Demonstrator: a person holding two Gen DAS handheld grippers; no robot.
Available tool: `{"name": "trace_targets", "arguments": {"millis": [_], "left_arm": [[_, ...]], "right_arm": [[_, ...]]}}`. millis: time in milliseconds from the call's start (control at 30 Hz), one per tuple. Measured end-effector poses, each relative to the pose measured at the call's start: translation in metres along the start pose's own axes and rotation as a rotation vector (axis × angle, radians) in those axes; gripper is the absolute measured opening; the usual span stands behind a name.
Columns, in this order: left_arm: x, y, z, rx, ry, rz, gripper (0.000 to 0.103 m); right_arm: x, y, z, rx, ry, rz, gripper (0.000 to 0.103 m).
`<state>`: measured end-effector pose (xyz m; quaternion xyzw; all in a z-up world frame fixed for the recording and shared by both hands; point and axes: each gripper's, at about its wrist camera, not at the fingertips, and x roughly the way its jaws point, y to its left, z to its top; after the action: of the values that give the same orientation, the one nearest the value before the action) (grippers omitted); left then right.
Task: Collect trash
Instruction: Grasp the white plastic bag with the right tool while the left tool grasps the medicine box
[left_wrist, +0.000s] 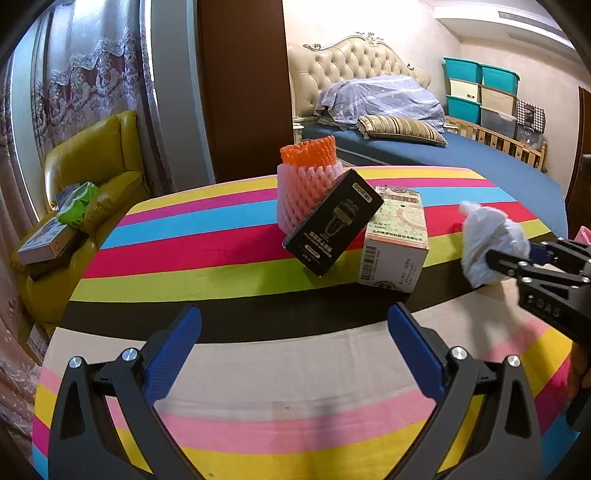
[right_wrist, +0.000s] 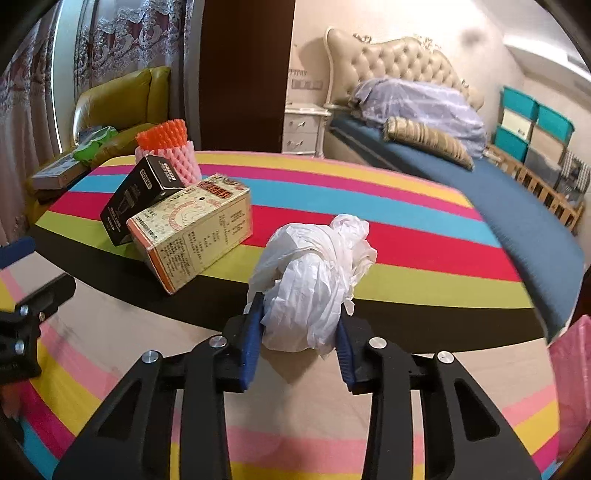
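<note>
The black box (left_wrist: 332, 221) read "DORMI". The right gripper (right_wrist: 301, 325) pinched the crumpled white bag (right_wrist: 314, 280); the left gripper (left_wrist: 295, 332) had its fingers spread. Only the right view showed a white nightstand (right_wrist: 303, 129).

Evenly lit, moderately bright interior. Daylight entering through the curtains (left_wrist: 85, 85) at far left, washed out to white there. Soft shadows beneath the boxes (right_wrist: 192, 236) on the striped cloth (left_wrist: 221, 236). Strong fisheye bending, with dark vignetting in all corners. Slight motion blur along the right edge of the right wrist view; centre sharp.
</note>
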<state>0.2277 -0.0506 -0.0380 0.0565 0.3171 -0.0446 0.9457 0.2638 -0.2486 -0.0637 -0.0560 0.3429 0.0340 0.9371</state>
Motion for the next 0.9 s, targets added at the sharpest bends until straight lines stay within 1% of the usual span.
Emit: {"name": "trace_targets", "arguments": {"millis": [100,167,200,233,300,367,433,633,767,900], "left_arm": [[0.002,-0.007,0.0,0.029,0.011,-0.001,0.098],[0.003,-0.013,0.0,0.052,0.022,-0.026,0.097],[0.004,-0.016,0.0,0.051,0.028,-0.05,0.097],[0.005,-0.019,0.0,0.034,0.04,-0.108,0.095],[0.01,-0.024,0.002,0.013,0.053,-0.153,0.095],[0.018,-0.034,0.008,0.018,0.066,-0.147,0.093],[0.027,-0.044,0.014,0.027,0.076,-0.159,0.09],[0.061,-0.06,0.031,0.0,0.141,-0.183,0.081],[0.074,-0.061,0.039,-0.022,0.155,-0.185,0.08],[0.079,-0.07,0.043,-0.01,0.166,-0.199,0.08]], "right_arm": [[-0.009,-0.014,-0.007,0.019,-0.021,-0.023,0.033],[-0.016,-0.028,-0.011,0.045,-0.037,-0.044,0.032],[-0.018,-0.032,-0.013,0.051,-0.043,-0.056,0.032],[-0.02,-0.037,-0.014,0.057,-0.049,-0.066,0.032],[-0.023,-0.048,-0.016,0.075,-0.056,-0.08,0.032],[-0.023,-0.059,-0.018,0.106,-0.057,-0.085,0.032],[-0.022,-0.068,-0.019,0.136,-0.058,-0.076,0.032],[-0.021,-0.068,-0.02,0.136,-0.061,-0.069,0.032],[-0.02,-0.069,-0.022,0.13,-0.057,-0.063,0.032],[-0.02,-0.069,-0.023,0.137,-0.052,-0.054,0.032]]}}
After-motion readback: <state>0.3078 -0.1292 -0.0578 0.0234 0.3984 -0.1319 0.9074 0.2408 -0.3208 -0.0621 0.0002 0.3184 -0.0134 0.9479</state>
